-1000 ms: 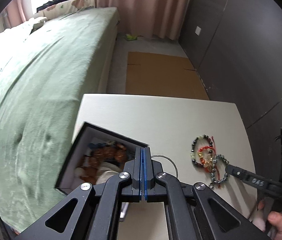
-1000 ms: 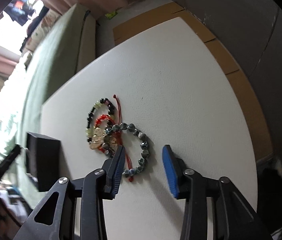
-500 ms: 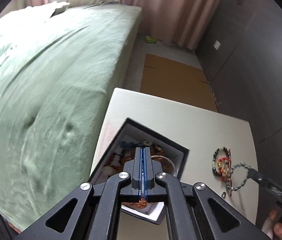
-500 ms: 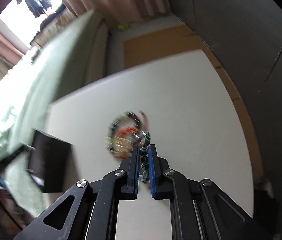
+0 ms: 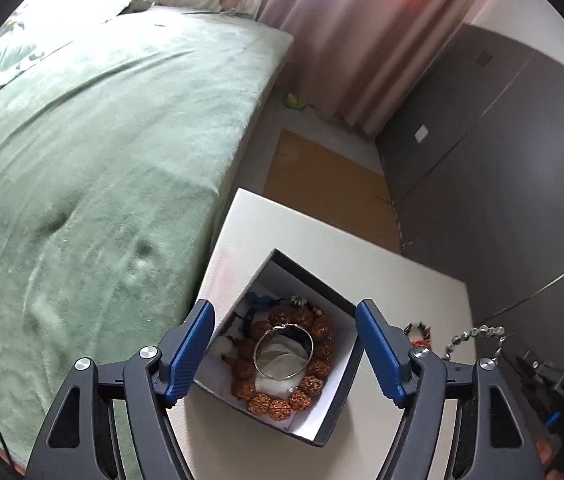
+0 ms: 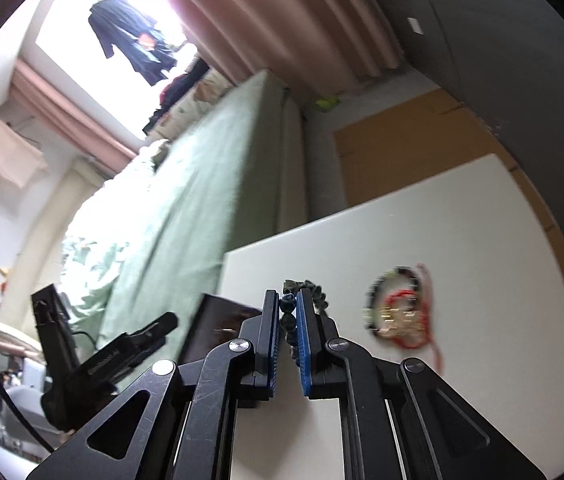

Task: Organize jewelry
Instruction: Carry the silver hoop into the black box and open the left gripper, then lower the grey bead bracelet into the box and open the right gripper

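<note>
Left gripper [image 5: 285,354] is spread wide right over the black box [image 5: 336,420], which sits in the lower middle of the left wrist view with its white lining showing. Nothing's between those blue pads. Inside the box there's a brown chunky bead bracelet [image 5: 282,360] curled in a ring, and a thin silver bangle [image 5: 284,351] lying flat on top of it, plus some darker bits tucked toward the far corner that I can't really make out.

Right gripper [image 6: 289,312] is clamped on the grey bead bracelet [image 6: 314,290]. A couple of beads are pinched between the pads and the rest loops out past the tips, hanging free above the white table [image 6: 462,220]. In the left view that same strand shows up at the lower right edge, dangling off the right tool.

So the thing that matters: from the right gripper the box lies to the left, its dark side wall peeking out just left of my fingers in the right wrist view. I'd say the carry is sideways and left, then release over the opening. The left tool is parked right above that opening, so it probably needs to clear out first.

Still on the table, right of centre in the right view: a blurry tangle with a red cord bracelet [image 6: 410,320].
</note>
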{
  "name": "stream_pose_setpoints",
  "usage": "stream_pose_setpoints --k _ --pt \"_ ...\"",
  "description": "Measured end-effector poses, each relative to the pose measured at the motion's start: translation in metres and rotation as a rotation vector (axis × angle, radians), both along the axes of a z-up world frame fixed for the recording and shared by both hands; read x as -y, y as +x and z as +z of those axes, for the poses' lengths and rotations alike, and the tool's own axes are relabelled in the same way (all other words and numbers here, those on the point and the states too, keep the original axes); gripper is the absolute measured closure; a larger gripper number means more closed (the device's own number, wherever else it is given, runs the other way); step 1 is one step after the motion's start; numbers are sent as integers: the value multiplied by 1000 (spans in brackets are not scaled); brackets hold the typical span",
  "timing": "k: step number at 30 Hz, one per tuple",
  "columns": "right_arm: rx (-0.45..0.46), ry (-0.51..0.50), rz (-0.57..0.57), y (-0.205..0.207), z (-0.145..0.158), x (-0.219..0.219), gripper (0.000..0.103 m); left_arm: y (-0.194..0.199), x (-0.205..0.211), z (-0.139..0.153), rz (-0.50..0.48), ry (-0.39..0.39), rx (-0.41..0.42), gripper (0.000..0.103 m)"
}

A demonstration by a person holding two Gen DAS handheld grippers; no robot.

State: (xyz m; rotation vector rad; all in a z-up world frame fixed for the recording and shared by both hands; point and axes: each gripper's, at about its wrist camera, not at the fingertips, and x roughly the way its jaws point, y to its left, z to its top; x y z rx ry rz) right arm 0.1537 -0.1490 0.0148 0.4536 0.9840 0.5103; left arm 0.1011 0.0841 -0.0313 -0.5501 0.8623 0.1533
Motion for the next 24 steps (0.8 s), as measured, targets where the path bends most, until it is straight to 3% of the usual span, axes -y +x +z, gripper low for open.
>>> stream_pose_setpoints --k 15,16,17,19,24 --pt "33 146 159 -14 1 -83 92 -28 -40 12 65 -47 34 29" --pt "35 108 162 -14 0 -91 84 -28 -40 12 65 -46 33 29" --pt "13 80 173 -13 -3 -97 58 -29 -40 12 65 -44 33 29" --pt "3 87 164 -16 -6 -96 39 -31 -39 13 62 -33 39 29" --pt "-4 50 107 -23 -10 -73 37 -38 -31 18 64 -24 70 15"
